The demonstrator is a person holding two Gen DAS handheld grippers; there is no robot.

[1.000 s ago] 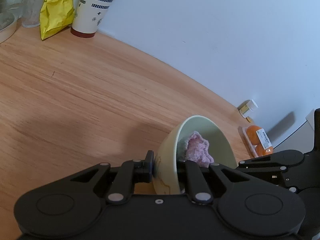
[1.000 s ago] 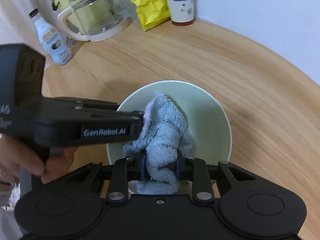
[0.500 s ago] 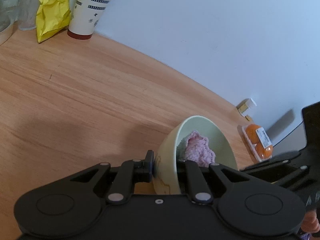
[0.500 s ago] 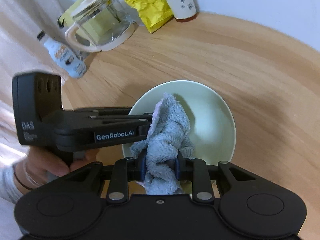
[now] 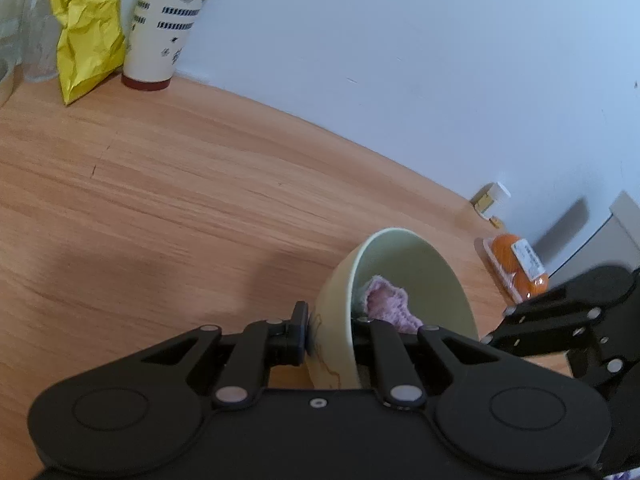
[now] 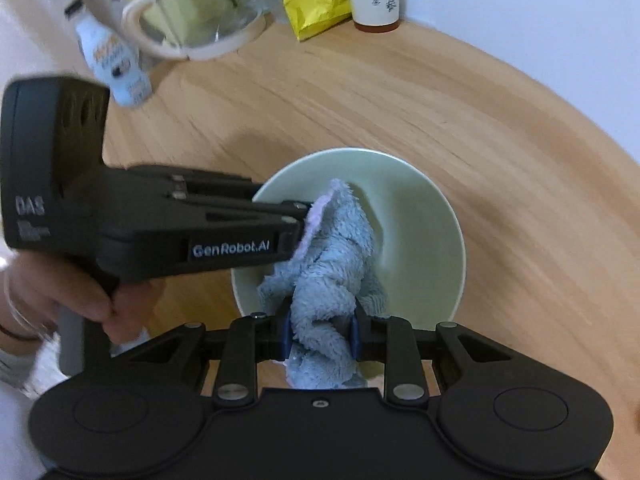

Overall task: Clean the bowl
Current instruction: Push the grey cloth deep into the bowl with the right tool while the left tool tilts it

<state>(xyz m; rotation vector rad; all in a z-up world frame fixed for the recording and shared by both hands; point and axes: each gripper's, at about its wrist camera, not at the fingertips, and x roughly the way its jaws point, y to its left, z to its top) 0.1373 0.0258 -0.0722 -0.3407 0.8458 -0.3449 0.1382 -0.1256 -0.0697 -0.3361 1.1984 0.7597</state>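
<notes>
1 bowl (image 6: 416,216), pale green, on the wooden table (image 5: 168,208), near the table's front edge in the right wrist view, well apart from the clutter at the back. It sits tilted in the left wrist view, rim (image 5: 404,236) turned up & to the right.

2 tongs in play. Left gripper (image 5: 332,332): jaws nearly closed, pinching the bowl wall at the near-left rim, 1 finger (image 5: 298,330) outside the wall, the other inside. Seen from the right wrist cam it comes in from the left, w/ a person's hand (image 6: 80,292) round its handle. Right gripper (image 6: 320,330): jaws part-closed on 1 cloth (image 6: 332,264), grey-blue & fluffy w/ a pink edge, bunched between the pads. The cloth reaches into the bowl, resting against its inner wall; lower end hangs down by the gripper body.

Back of table, along the white wall (image 5: 400,60):
- 1 yellow bag (image 5: 86,28), crumpled
- 1 tall paper cup (image 5: 168,24), patterned, dark red base, just beside the bag
- 1 glass jug (image 6: 192,12) w/ cream handle, blurred
- 1 small white bottle (image 6: 112,64), blurred, near the jug

Right side, left wrist view: 1 clear pack of orange fruit (image 5: 516,264) w/ a label; count inside hard to tell. 1 small white-capped item (image 5: 490,198) against the wall, too small to ID.
</notes>
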